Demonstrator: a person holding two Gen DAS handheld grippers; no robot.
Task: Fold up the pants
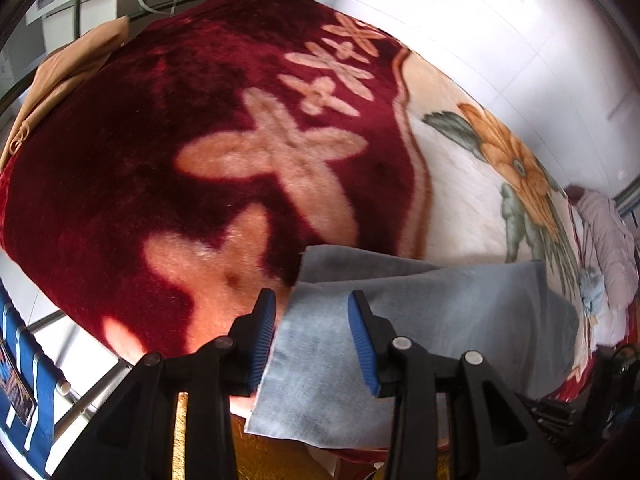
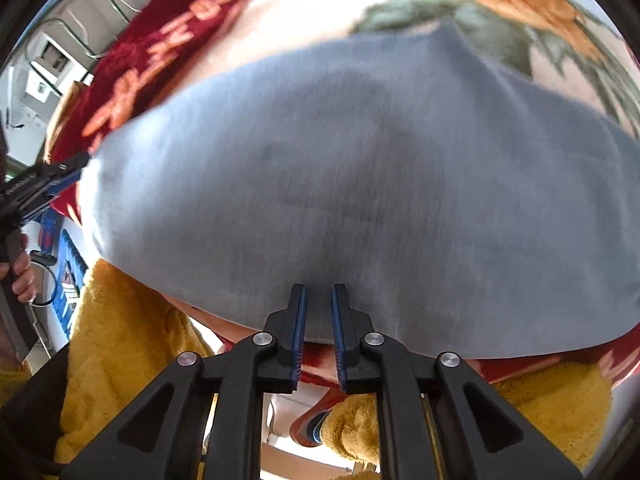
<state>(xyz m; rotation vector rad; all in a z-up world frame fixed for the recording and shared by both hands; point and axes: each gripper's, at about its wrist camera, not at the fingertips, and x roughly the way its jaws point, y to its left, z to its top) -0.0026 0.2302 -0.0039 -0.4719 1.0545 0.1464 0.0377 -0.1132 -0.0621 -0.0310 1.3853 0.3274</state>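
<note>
With the grey pants (image 2: 360,184) lying flat on the floral blanket (image 1: 160,140), keep your right gripper (image 2: 319,300) pinched on their near edge and close your spread left gripper (image 1: 312,312) on the corner before lifting evenly.

We list: pants (image 2: 360,184), plain grey-blue; blanket (image 1: 160,140), deep red with peach cross-shaped flowers, cream field with orange blossoms and green leaves; left gripper (image 1: 312,320) and right gripper (image 2: 319,308), black with blue pads.

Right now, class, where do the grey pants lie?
The grey pants lie flat at the near edge of the red floral blanket, filling the right wrist view, between the left hand-held gripper and right hand-held gripper.
</note>
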